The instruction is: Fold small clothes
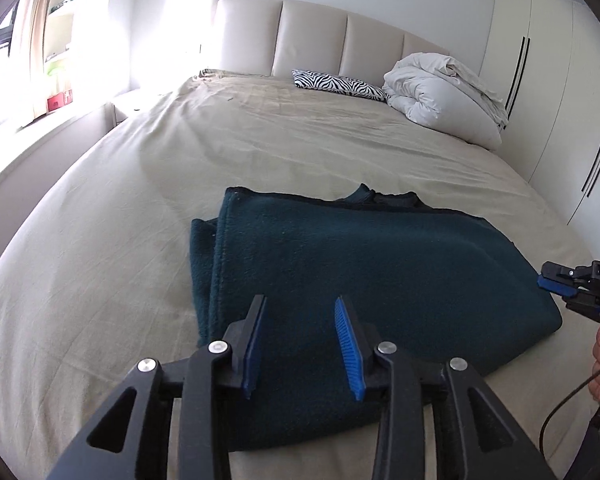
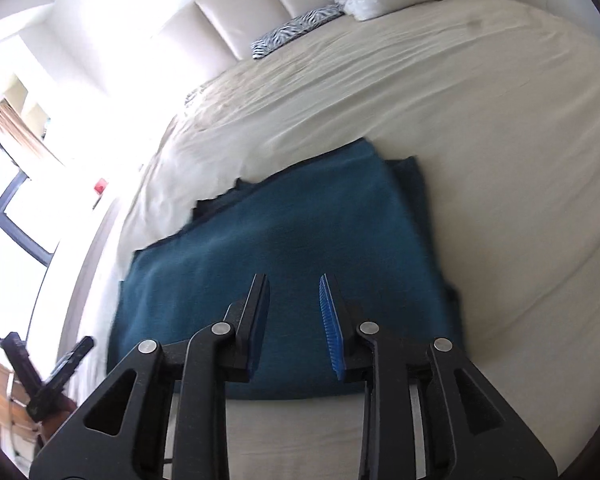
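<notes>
A dark teal fleece garment (image 1: 364, 276) lies folded into a flat rectangle on the beige bed sheet (image 1: 108, 264). It also shows in the right wrist view (image 2: 284, 256). My left gripper (image 1: 300, 308) is open and empty, hovering just above the garment's near edge. My right gripper (image 2: 294, 288) is open and empty above the garment's near edge. The right gripper also shows in the left wrist view (image 1: 556, 284) at the garment's right side. The left gripper shows blurred at the lower left of the right wrist view (image 2: 48, 372).
A zebra-print pillow (image 1: 340, 85) and a bundled white duvet (image 1: 444, 92) lie at the padded headboard (image 1: 312, 36). White wardrobe doors (image 1: 556, 92) stand along the bed's right side. A bright window (image 1: 24, 68) is at the left.
</notes>
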Available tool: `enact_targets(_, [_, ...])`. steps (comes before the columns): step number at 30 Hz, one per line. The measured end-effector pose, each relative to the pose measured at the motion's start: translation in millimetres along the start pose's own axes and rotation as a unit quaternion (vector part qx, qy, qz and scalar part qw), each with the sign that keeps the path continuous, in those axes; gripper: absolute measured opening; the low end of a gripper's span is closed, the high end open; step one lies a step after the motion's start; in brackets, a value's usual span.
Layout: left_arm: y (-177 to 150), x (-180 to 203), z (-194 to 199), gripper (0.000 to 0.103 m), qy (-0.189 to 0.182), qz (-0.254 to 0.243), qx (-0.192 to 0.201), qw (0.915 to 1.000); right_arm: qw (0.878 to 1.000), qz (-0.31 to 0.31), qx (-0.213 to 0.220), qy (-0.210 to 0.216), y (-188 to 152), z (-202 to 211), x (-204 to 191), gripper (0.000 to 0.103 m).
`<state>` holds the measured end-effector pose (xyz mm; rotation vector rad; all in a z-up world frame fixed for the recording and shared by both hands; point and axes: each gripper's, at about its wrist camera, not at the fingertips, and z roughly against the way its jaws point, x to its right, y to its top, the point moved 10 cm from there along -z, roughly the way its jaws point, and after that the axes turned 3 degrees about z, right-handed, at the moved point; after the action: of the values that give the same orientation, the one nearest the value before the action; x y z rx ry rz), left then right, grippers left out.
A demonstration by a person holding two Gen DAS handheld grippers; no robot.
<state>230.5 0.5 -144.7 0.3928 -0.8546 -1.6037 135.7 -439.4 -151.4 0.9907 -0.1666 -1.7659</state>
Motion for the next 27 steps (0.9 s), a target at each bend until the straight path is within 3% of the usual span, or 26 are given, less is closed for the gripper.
enact_targets(2, [-11, 12, -23, 0.038, 0.005, -0.005, -0.028, 0.9996, 0.995, -0.021, -0.048, 0.086, -20, -34, -38, 0.026])
enact_targets(4, [-33, 13, -45, 0.038, 0.017, -0.004, -0.069, 0.9974, 0.988, -0.026, -0.076, 0.131, -41, -60, -66, 0.026])
enact_targets(5, [-42, 12, -49, 0.038, 0.020, -0.008, -0.070, 0.9973, 0.984, -0.032, -0.093, 0.145, -53, -73, -73, 0.026])
enact_targets(8, [-47, 9, -44, 0.040, 0.028, -0.032, -0.054, 0.9977, 0.978, -0.058, -0.146, 0.135, -90, -109, -64, 0.022])
enact_targets(11, [-51, 2, -41, 0.040, 0.027, -0.034, -0.055, 0.9975, 0.979, -0.071, -0.114, 0.152, -87, -102, -46, 0.019])
enact_targets(15, [-57, -8, -34, 0.038, 0.018, -0.018, -0.056, 0.9981, 0.978, -0.157, -0.043, 0.131, -60, -73, 23, 0.016])
enact_targets(17, [-59, -13, -30, 0.037, 0.017, -0.010, -0.057, 0.9982, 0.976, -0.188, -0.012, 0.106, -52, -53, 62, 0.005])
enact_targets(21, [-55, -11, -16, 0.033, 0.010, 0.020, -0.058, 0.9981, 0.973, -0.221, 0.040, 0.053, -38, -13, 113, 0.006])
enact_targets(24, [-44, 37, -6, 0.036, -0.053, 0.009, -0.043, 0.9976, 0.972, -0.221, 0.066, 0.041, -28, 6, 106, 0.014])
enact_targets(27, [-54, 91, -23, 0.039, -0.099, -0.034, -0.071, 0.9920, 0.974, -0.198, 0.033, 0.107, -28, -11, 53, 0.014])
